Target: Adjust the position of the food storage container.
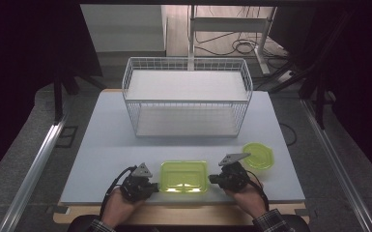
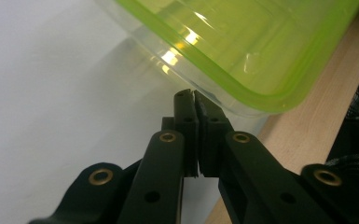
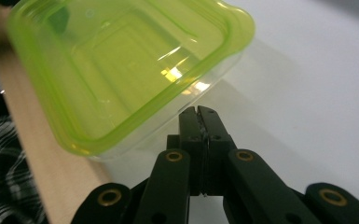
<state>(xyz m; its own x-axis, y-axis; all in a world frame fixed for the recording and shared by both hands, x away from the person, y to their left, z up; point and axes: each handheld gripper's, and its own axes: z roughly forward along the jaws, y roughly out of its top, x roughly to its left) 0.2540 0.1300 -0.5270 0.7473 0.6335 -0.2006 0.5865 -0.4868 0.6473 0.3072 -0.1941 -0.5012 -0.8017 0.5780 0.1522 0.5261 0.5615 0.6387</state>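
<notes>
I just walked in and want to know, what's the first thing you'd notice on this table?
The bright green rectangular container jumps out first, sitting at the near edge of the table between the left gripper and the right gripper, both with jaws shut and pointing at its sides. Next comes the big white wire basket farther back in the middle, and a smaller green container to the right.

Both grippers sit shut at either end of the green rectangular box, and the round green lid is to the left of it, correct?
Not quite. The lid lies to the right of the box, beyond the right gripper, as the high view shows. The rest holds: the left gripper and the right one are shut at the box's two ends.
</notes>
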